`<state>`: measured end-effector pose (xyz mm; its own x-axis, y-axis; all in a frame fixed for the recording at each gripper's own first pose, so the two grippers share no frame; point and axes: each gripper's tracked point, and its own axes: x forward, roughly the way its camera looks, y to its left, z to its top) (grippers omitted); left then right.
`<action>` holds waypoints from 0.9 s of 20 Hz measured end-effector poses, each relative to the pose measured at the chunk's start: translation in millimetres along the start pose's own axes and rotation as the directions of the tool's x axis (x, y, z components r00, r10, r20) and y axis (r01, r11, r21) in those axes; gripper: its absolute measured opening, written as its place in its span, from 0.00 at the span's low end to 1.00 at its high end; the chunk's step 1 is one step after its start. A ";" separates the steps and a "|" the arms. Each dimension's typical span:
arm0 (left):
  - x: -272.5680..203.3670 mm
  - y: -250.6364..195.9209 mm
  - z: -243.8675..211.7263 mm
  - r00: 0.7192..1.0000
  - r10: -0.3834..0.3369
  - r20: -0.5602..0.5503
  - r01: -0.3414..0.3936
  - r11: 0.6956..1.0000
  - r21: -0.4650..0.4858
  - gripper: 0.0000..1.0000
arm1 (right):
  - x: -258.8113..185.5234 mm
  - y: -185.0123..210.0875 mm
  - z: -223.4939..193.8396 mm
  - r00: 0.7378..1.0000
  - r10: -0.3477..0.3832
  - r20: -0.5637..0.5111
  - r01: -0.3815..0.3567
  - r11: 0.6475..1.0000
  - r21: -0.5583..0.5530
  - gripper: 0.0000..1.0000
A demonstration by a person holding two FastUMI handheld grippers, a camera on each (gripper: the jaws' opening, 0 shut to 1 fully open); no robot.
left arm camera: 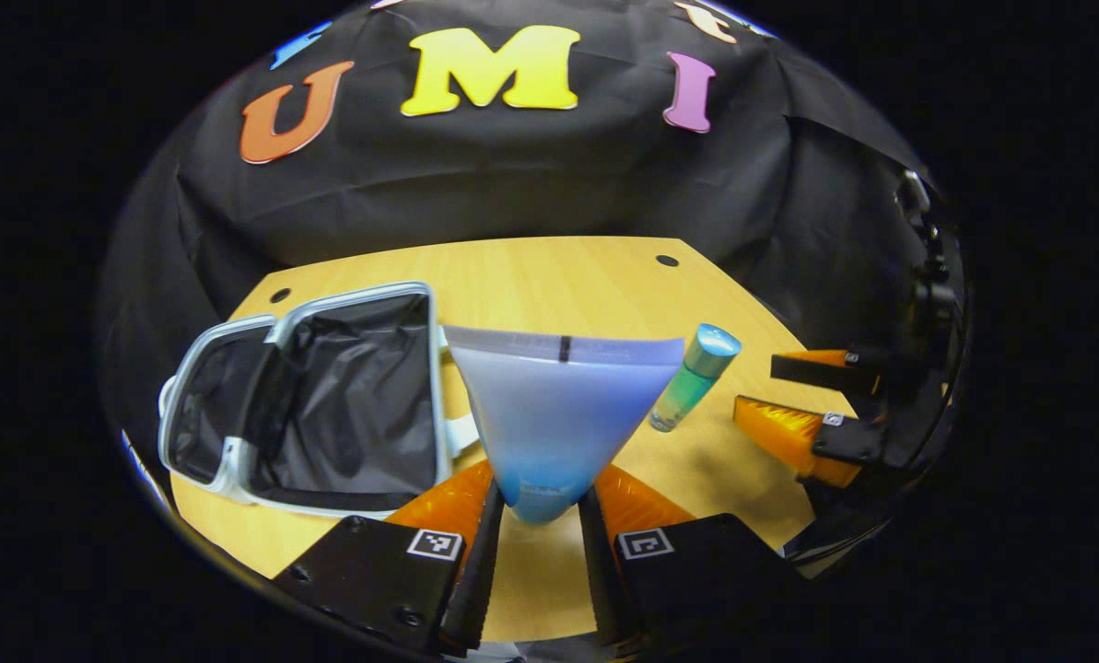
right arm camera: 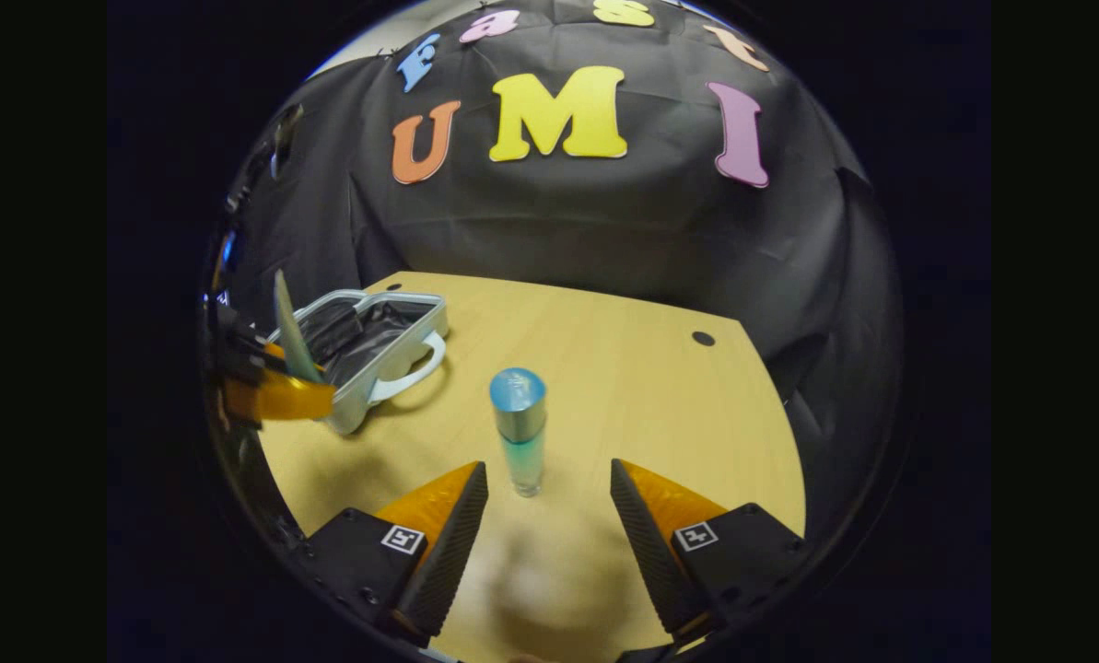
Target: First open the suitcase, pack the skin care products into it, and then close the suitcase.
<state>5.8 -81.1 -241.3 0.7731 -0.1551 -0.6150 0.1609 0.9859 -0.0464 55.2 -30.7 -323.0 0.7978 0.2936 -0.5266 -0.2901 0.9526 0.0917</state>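
Note:
My left gripper (left arm camera: 540, 497) is shut on the cap end of a pale blue squeeze tube (left arm camera: 563, 405), whose wide crimped end points away from me, above the table. The small suitcase (left arm camera: 328, 405) lies open just left of the tube, a light frame with black lining. A teal bottle with a blue cap (left arm camera: 695, 379) stands upright on the table at right. In the right gripper view this bottle (right arm camera: 519, 428) rises just ahead of my open right gripper (right arm camera: 547, 468), between its fingers. There the left gripper (right arm camera: 277, 391) holds the tube (right arm camera: 289, 331) edge-on beside the suitcase (right arm camera: 365, 350).
The wooden table (left arm camera: 558, 276) has bare surface behind the suitcase and bottle, with small round holes near its far corners. The right gripper (left arm camera: 756, 384) shows at the table's right edge in the left gripper view. Black cloth walls close in behind the table.

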 end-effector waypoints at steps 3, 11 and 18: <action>-18.6 47.1 5.6 0.998 0.060 -0.012 -0.061 0.996 -0.072 0.47 | 31.2 7.3 -8.0 0.999 -0.046 -0.016 0.046 0.998 0.038 0.80; -13.1 123.9 4.6 0.989 0.111 -0.096 -0.119 0.990 -0.080 0.47 | 60.2 3.0 -10.3 0.984 -0.173 -0.034 0.176 0.972 0.155 0.66; 24.1 154.1 0.0 0.981 0.093 -0.169 -0.101 0.994 -0.038 0.47 | 60.1 3.8 -9.3 0.963 -0.265 -0.049 0.269 0.944 0.192 0.38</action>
<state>49.2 67.1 -263.3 0.6697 -0.0499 -0.7409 0.0589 0.9982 -0.0139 97.1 -10.1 -362.2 0.8193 0.0267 -0.5727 0.0425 0.9933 0.1071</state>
